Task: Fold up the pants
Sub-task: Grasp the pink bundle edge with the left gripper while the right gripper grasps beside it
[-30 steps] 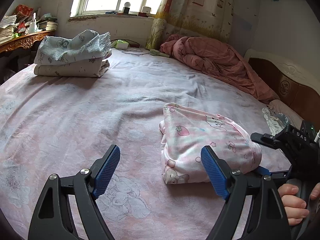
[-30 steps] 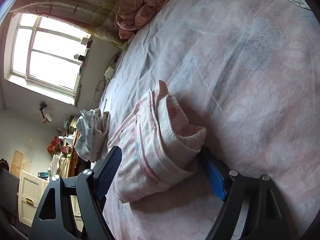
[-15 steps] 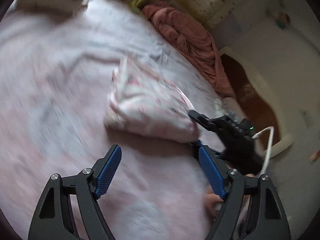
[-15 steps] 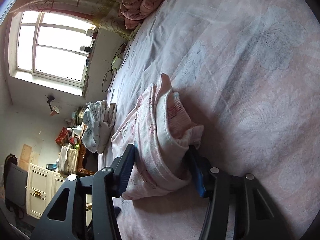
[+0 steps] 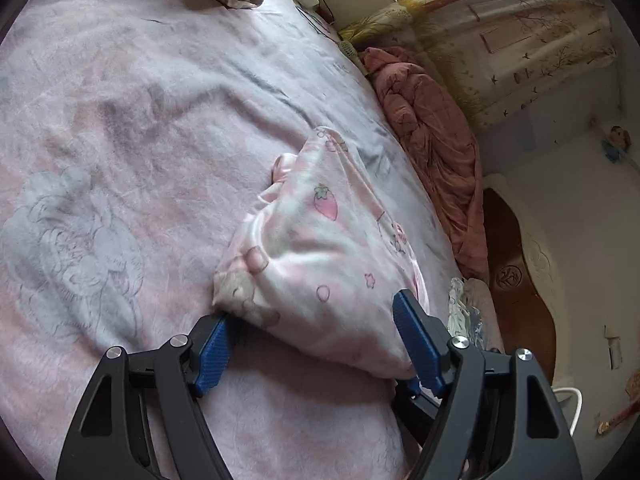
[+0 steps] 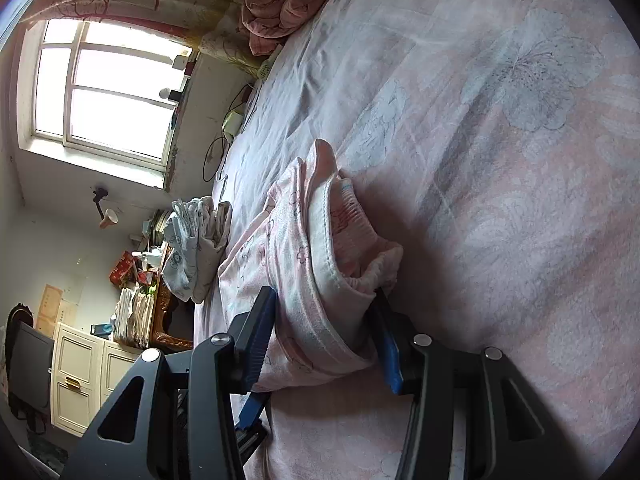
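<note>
The pants (image 5: pixel 320 248) are a thick folded pink bundle with strawberry and bear prints, lying on the pink flowered bedsheet (image 5: pixel 120 140). My left gripper (image 5: pixel 314 340) straddles the bundle's near end, rolled to one side. Its jaws are closing, one blue pad tucked at the lower corner and the other lying against the top layer. In the right wrist view the pants (image 6: pixel 296 264) show their stacked edges and waistband. My right gripper (image 6: pixel 324 340) is still closing, and its pads squeeze the bundle's other end from both sides.
A folded white and blue stack (image 6: pixel 192 248) lies further along the bed. A crumpled rust-pink quilt (image 5: pixel 432 144) sits against the curtain and the wooden headboard (image 5: pixel 516 280). A window (image 6: pixel 104 80), a cluttered desk and a cream cabinet (image 6: pixel 92 376) stand beyond the bed.
My left gripper rolled, dropped toward the pants and now has the bundle's end between its jaws. The right jaws narrowed from wide apart onto the bundle.
</note>
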`<state>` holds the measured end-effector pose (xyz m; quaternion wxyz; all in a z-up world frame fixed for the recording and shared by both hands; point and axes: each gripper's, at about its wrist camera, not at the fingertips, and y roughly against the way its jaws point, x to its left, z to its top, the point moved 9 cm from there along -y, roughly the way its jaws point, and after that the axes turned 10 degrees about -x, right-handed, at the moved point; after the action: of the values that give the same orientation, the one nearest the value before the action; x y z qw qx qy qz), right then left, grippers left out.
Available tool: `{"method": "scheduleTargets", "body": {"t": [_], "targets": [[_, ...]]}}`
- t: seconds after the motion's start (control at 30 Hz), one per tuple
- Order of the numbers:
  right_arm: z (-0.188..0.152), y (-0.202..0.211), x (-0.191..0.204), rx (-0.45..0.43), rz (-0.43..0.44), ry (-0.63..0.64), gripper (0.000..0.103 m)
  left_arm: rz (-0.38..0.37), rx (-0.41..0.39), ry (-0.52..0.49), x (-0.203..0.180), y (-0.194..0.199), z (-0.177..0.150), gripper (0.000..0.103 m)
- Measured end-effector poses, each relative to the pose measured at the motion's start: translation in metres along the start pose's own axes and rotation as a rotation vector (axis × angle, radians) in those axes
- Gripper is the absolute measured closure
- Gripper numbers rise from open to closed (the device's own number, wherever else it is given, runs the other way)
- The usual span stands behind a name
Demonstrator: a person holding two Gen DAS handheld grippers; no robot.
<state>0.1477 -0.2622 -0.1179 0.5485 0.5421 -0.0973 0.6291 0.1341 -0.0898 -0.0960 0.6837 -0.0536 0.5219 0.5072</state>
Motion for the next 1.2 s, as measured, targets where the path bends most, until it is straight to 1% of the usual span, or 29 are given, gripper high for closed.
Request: {"method": "scheduleTargets", "body": {"t": [0.07,0.13,0.2,0.3,0.37,0.4,0.47,0.5,0.57,0.63,0.67,0.7,0.77,0.83,0.9,0.97,1.03,1.1,1.13,1.17,1.2], "targets": [[0.0,0.0,0.0,-0.002,0.002,0.004,0.054,-0.014,-0.005,-0.006,-0.004,-0.003,0.001,0.03],[0.001,0.0,0.001,-0.003,0.006,0.0,0.054,-0.009,0.018,-0.01,-0.004,-0.013,0.003,0.03],[0.0,-0.001,0.001,0.0,0.01,-0.001,0.054,-0.02,0.039,-0.018,-0.004,-0.018,0.008,0.03],[0.0,-0.001,0.002,0.004,0.02,0.008,0.051,-0.022,0.034,-0.022,-0.003,-0.019,0.012,0.03],[-0.003,-0.002,0.002,0.01,0.001,0.026,0.05,-0.023,0.019,-0.043,-0.004,-0.019,0.013,0.03],[-0.005,-0.001,0.003,0.021,-0.028,0.027,0.05,-0.016,0.02,-0.06,-0.004,-0.021,0.013,0.033],[-0.01,0.008,0.0,0.028,-0.081,-0.011,0.05,0.0,0.018,-0.064,-0.002,-0.022,0.013,0.038],[-0.011,0.016,-0.002,0.019,-0.097,-0.047,0.047,-0.013,0.013,-0.057,-0.001,-0.021,0.013,0.039],[-0.016,0.03,0.003,0.012,-0.077,-0.077,0.028,-0.023,0.002,-0.054,0.0,-0.021,0.013,0.042],[-0.024,0.035,0.009,0.04,-0.081,-0.066,0.025,-0.026,-0.01,-0.061,0.001,-0.019,0.012,0.042],[-0.028,0.033,0.012,0.057,-0.067,-0.07,0.024,-0.027,-0.014,-0.065,0.0,-0.018,0.012,0.042],[-0.034,0.026,0.016,0.093,-0.037,-0.087,0.024,-0.028,-0.015,-0.065,0.0,-0.018,0.012,0.042],[-0.036,0.011,0.011,0.116,-0.052,-0.139,0.024,-0.035,-0.017,-0.052,0.0,-0.019,0.014,0.042],[-0.028,0.004,0.01,0.067,-0.039,-0.193,0.024,-0.045,-0.021,-0.034,0.002,-0.018,0.016,0.042],[-0.015,-0.002,0.01,0.013,-0.037,-0.214,0.024,-0.039,-0.027,-0.037,0.002,-0.018,0.016,0.042],[-0.01,-0.01,0.007,0.007,-0.038,-0.212,0.024,-0.015,-0.044,-0.046,0.001,-0.02,0.016,0.041],[-0.008,-0.014,0.008,0.004,-0.024,-0.205,0.025,0.023,-0.045,-0.049,-0.003,-0.027,0.018,0.038],[-0.003,-0.016,0.01,-0.019,-0.01,-0.192,0.031,0.032,-0.037,-0.061,-0.008,-0.035,0.021,0.037],[0.0,-0.016,0.008,-0.029,-0.008,-0.191,0.038,0.031,-0.034,-0.071,-0.009,-0.038,0.022,0.037],[0.004,-0.018,0.006,-0.045,0.006,-0.191,0.042,0.031,-0.036,-0.079,-0.009,-0.04,0.022,0.037],[0.006,-0.021,0.003,-0.043,0.018,-0.185,0.043,0.033,-0.041,-0.092,-0.009,-0.041,0.021,0.037]]}}
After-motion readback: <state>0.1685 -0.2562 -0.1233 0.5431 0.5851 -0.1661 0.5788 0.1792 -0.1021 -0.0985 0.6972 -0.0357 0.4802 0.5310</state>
